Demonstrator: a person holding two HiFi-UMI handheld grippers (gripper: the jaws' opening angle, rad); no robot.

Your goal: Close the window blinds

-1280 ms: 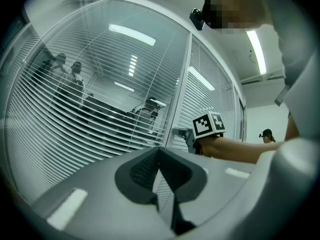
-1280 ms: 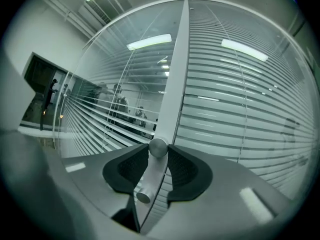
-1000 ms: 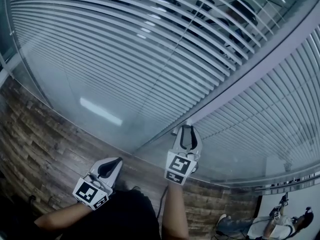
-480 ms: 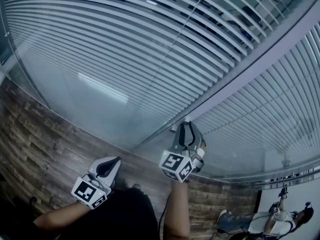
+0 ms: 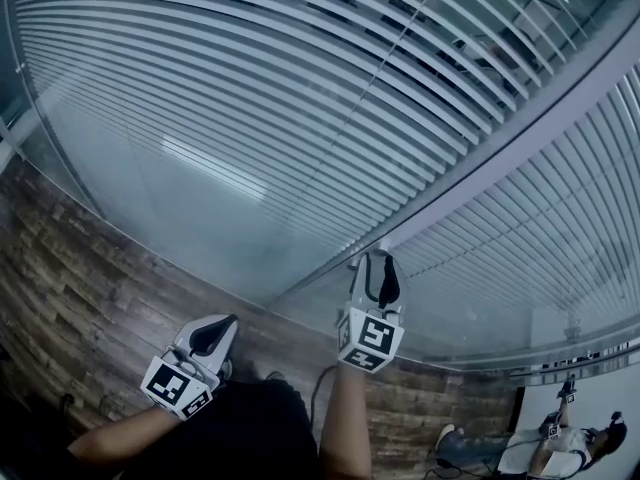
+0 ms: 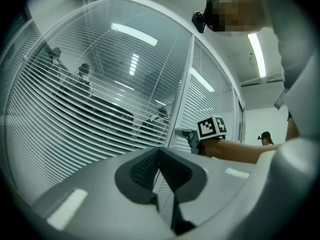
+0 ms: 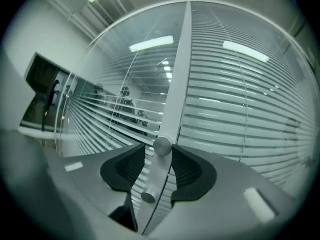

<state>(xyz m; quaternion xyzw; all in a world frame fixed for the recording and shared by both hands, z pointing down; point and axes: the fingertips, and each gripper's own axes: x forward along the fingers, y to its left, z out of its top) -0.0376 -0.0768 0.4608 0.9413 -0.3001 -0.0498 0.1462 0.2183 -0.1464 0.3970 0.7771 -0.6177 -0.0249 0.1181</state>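
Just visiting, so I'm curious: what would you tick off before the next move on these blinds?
1. Right claw lined up on the upper knob of the post: ok, the knob sits between its jaws.
2. Right claw gripping that knob: not ok, its jaws have just opened and stand apart.
3. Left claw out of the way: ok, shut, empty, away from the glass.
4. Left blinds closed: not ok, people show between the slats.
5. Right blinds closed: ok, the slats look flat.
6. Which blinds this knob turns: cannot tell.
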